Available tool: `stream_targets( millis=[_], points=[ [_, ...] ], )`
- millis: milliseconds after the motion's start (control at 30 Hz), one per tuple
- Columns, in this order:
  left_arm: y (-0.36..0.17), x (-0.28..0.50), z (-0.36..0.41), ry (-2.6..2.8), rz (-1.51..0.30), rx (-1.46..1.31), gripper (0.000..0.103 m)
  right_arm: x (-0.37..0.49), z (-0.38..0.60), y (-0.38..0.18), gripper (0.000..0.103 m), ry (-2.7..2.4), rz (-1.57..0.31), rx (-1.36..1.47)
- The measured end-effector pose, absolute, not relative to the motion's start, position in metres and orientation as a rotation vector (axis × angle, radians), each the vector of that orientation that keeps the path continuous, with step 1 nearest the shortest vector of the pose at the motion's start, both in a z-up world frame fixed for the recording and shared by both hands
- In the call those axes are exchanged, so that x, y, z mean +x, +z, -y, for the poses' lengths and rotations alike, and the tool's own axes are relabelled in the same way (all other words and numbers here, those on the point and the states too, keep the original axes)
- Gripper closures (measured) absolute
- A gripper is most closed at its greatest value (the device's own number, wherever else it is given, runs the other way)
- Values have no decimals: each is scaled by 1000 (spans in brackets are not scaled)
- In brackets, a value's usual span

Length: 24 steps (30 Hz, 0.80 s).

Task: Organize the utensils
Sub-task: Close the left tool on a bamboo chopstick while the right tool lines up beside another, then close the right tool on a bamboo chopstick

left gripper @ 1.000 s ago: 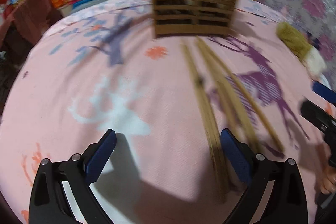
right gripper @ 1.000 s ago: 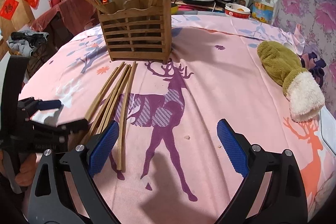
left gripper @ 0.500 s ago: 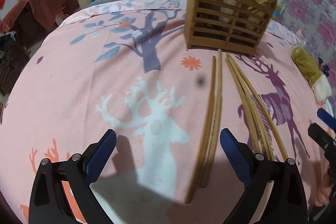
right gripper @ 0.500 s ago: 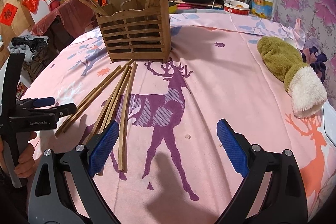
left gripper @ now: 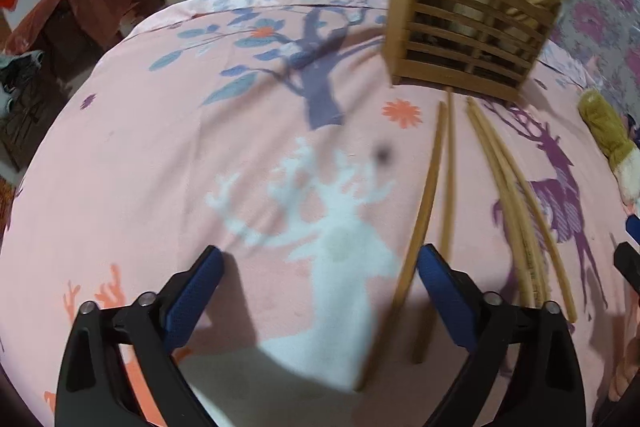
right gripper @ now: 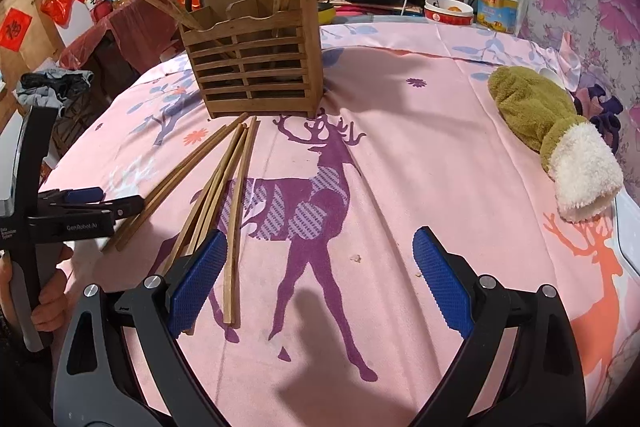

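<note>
Chopsticks lie loose on the pink deer-print tablecloth [right gripper: 420, 155], all in front of the slatted wooden utensil holder [right gripper: 256, 67], which serves as the reference landmark.

1. Utensil holder: stands upright on the tablecloth. Several chopsticks already stand in its compartments, leaning out over the rim.
2. Loose pair [left gripper: 430, 187]: two chopsticks lie side by side, far ends just short of the holder's base and near ends running toward the left gripper.
3. Loose bundle [right gripper: 224, 183]: several more chopsticks fan out from the holder's base, lying beside the pair on the side toward the purple deer print [right gripper: 312, 195].
4. Left gripper [left gripper: 320, 275]: jaws wide apart and closing. The near ends of the loose pair lie between the fingers, close against the inner face of the right-hand blue pad [left gripper: 440, 283]. No pad presses on them in the left wrist view; nothing is held.
5. Right gripper [right gripper: 320, 279]: jaws wide apart and empty, poised above the tablecloth on the near side of the holder. Its left-hand pad [right gripper: 196, 279] overlaps the near ends of the bundle in the view; contact cannot be determined.
6. Green-and-white plush mitt [right gripper: 560, 143]: lies on the tablecloth well apart from the holder, toward the right edge.
</note>
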<state>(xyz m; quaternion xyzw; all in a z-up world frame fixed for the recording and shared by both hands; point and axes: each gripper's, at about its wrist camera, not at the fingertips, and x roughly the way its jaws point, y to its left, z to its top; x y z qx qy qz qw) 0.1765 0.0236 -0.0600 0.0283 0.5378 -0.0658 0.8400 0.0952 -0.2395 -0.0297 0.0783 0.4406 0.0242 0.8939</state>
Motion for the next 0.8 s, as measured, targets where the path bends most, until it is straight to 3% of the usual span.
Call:
stream_targets(
  millis=[167,333,433,533,800],
  points=[
    [-55,149,-31,-164,-1106,121,31,84,246,-28,16,68,-905,192],
    [-49,121,-23,-237,-1061,187,74,74,241,-30,27,92,-902,167],
    [-49,106,-10,-260,-1028,263,92,70,236,-32,38,120,-913,152],
    [-48,99,-6,-273,-1018,278,96,67,224,-36,51,161,-926,122],
    [-48,106,-15,-274,-1045,210,97,61,192,-47,69,227,-960,-14]
  ],
)
